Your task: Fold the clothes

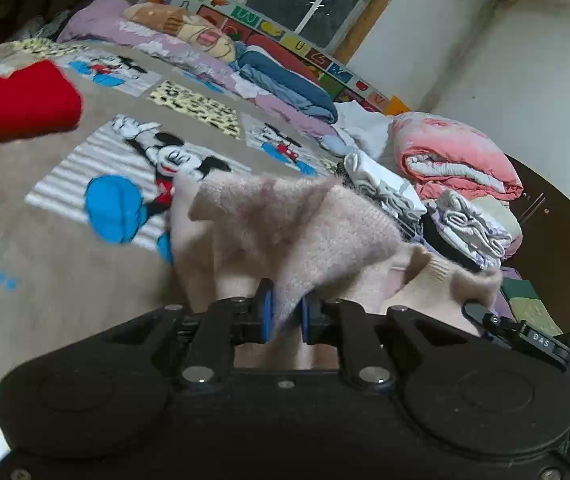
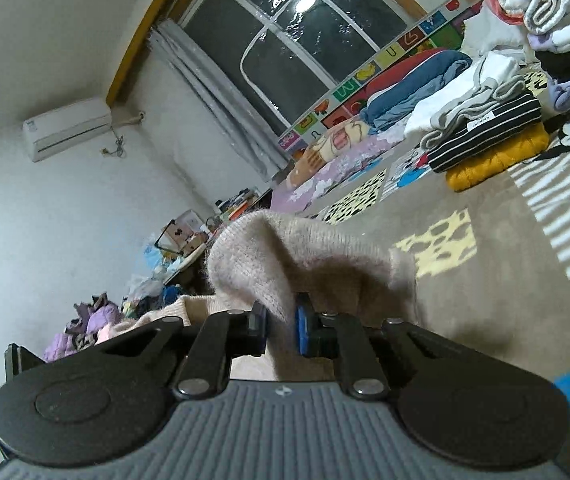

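Observation:
A fuzzy beige knit sweater point(image 1: 285, 224) hangs bunched between both grippers above the Mickey Mouse blanket point(image 1: 97, 188). My left gripper point(image 1: 285, 314) is shut on a fold of it. In the right wrist view my right gripper point(image 2: 281, 326) is shut on another fold of the same sweater point(image 2: 297, 252), which drapes over the fingers. The right gripper's black tip also shows in the left wrist view point(image 1: 481, 314), pinching the sweater's ribbed edge.
A folded red garment point(image 1: 17, 100) lies at far left. A stack of folded clothes point(image 2: 485, 136) on a yellow jacket sits on the blanket. A pink quilt point(image 1: 453, 156) and rumpled laundry point(image 1: 469, 224) lie at right. Pillows point(image 1: 185, 28) line the window wall.

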A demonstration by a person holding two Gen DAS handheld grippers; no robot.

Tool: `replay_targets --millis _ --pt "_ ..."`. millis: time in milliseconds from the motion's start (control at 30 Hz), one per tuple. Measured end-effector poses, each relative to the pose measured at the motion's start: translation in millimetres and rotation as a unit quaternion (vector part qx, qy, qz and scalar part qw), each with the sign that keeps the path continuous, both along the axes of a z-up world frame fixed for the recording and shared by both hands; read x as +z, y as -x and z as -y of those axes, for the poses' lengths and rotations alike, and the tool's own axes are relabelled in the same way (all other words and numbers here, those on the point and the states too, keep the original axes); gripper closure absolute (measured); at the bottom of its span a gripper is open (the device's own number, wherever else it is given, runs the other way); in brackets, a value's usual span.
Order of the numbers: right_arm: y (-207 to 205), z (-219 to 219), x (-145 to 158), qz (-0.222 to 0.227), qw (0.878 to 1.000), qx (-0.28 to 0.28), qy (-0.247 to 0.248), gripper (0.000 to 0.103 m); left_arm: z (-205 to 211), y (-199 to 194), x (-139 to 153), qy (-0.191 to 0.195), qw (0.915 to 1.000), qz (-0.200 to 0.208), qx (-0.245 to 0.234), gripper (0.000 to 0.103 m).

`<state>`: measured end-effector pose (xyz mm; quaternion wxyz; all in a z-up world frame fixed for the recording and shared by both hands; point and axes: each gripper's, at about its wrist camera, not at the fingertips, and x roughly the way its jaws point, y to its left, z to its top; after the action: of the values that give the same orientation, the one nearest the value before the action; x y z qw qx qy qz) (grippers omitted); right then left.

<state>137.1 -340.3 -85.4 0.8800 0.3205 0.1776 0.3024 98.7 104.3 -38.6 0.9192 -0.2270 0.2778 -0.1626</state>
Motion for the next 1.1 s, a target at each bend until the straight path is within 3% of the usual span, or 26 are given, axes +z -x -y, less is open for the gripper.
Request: replay_targets --millis 133,200,267,300,333,400,533,633,667,700,800,933,1100 --pt "31.3 -3.5 0.7 -0.012 1.0 0.005 0.023 0.087 -1.3 24.7 -6.6 -0.01 0.9999 -0.009 -0.008 0.092" --pt "44.6 -6.9 4.4 -0.009 0.999 0.001 0.051 0.086 -1.4 32.9 -5.9 -0.017 0.9997 -0.013 -0.008 0.087" --pt "58.0 -10.8 11.3 0.002 0.996 -0.006 0.088 0.081 -0.2 43.2 -0.7 -0.038 0.9993 -0.003 -0.007 0.065" --pt "64.7 -12.8 14.8 0.008 0.994 -0.01 0.107 0.076 0.3 49.1 2.9 -0.05 0.9987 0.005 -0.006 0.043" --pt "71.5 -14.8 18.2 0.014 0.992 -0.013 0.125 0.071 0.8 55.0 6.5 -0.063 0.9979 0.013 -0.005 0.038" --pt "84.9 -18.7 25.1 0.026 0.986 -0.02 0.162 0.057 4.3 65.9 16.2 -0.101 0.9943 0.031 -0.011 0.038" --pt "111.8 -26.6 39.0 0.05 0.97 -0.034 0.235 0.056 13.6 83.0 35.0 -0.181 0.9807 0.069 -0.028 0.03" --pt "126.4 -32.3 54.7 0.081 0.953 -0.043 0.289 0.05 24.5 86.8 48.8 -0.223 0.9677 0.095 -0.067 0.023" --pt "126.1 -34.7 63.1 0.096 0.946 -0.04 0.306 0.044 29.5 82.7 50.8 -0.238 0.9624 0.097 -0.087 0.022" --pt "124.1 -37.9 70.1 0.109 0.94 -0.033 0.322 0.038 34.6 78.3 52.6 -0.253 0.9564 0.098 -0.107 0.02" --pt "107.3 -48.8 87.5 0.138 0.922 0.006 0.361 0.034 51.3 62.5 57.1 -0.302 0.9334 0.103 -0.165 0.02" --pt "73.3 -63.0 99.2 0.127 0.904 0.087 0.4 0.032 71.0 34.3 60.4 -0.363 0.895 0.102 -0.238 0.02" --pt "37.8 -83.6 97.3 0.099 0.874 0.17 0.444 0.031 88.9 2.3 59.7 -0.393 0.8628 0.09 -0.305 0.02"
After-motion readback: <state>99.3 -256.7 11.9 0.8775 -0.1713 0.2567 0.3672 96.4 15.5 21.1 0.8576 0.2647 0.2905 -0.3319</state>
